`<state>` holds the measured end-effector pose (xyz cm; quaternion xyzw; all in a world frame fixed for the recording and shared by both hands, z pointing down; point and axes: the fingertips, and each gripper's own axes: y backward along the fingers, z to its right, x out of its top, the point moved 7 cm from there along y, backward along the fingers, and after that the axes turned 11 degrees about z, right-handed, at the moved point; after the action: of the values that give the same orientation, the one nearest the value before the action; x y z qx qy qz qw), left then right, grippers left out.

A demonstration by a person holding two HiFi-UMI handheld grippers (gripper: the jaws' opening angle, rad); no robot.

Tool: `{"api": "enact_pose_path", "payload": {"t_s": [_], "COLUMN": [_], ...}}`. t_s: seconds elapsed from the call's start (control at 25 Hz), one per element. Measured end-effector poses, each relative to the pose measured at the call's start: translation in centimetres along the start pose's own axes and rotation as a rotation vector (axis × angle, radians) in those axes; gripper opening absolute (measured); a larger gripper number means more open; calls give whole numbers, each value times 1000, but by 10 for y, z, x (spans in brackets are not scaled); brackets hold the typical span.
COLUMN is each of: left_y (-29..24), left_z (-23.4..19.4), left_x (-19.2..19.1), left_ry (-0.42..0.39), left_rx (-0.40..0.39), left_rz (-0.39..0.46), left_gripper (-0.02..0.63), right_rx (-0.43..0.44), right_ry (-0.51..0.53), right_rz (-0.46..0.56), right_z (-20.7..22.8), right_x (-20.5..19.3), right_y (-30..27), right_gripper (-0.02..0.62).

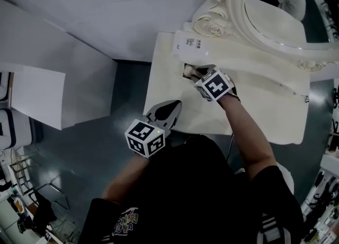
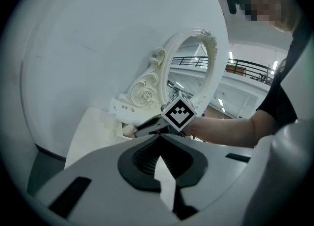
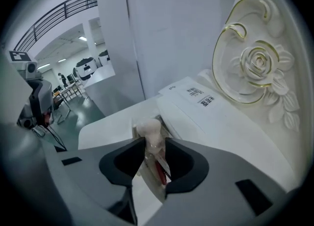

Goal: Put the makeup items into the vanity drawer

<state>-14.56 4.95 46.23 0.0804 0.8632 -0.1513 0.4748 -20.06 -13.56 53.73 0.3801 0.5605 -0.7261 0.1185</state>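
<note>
Two grippers reach over the cream vanity top (image 1: 254,116), one in each of your hands. Your right gripper (image 1: 193,72) points steeply down at the rear left of the top, over a small dark opening (image 1: 187,71) there. Its jaws are clamped on a makeup tube (image 3: 148,128), touching it on both sides. The tube is pale with a rounded cap (a streak of red shows through its clear body) and stands just above that opening. Just behind it lies a white box (image 1: 193,44) with a printed label, at the foot of the ornate mirror (image 1: 275,10) with its carved rose (image 3: 257,63). Your left gripper (image 1: 170,108) hangs at the vanity's near left edge, its jaws pressed together with nothing between them.
</note>
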Motion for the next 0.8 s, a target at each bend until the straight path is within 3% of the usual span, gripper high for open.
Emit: {"api": "enact_pose_path", "payload": {"t_s": [0.12, 0.36, 0.52, 0.68, 0.8], "left_y": [-1, -4, -7, -13, -20], "left_z": [5, 17, 25, 32, 39], "left_x": [0, -3, -5, -9, -11], "left_ry": [-7, -20, -35, -47, -55], "left_rx": [-14, -35, -49, -67, -88], "left_rz": [-7, -28, -39, -70, -91], "left_gripper": [2, 2, 2, 2, 2], "right_rx": [-23, -67, -113, -146, -187], "right_ry": [-11, -47, -86, -261, -414], "right_rz": [14, 65, 164, 361, 495], "right_z": [1, 7, 10, 14, 18], "right_x": [-3, -12, -14, -27, -45], "right_y": [7, 27, 48, 79, 106], "right_gripper": [155, 155, 152, 50, 29]}}
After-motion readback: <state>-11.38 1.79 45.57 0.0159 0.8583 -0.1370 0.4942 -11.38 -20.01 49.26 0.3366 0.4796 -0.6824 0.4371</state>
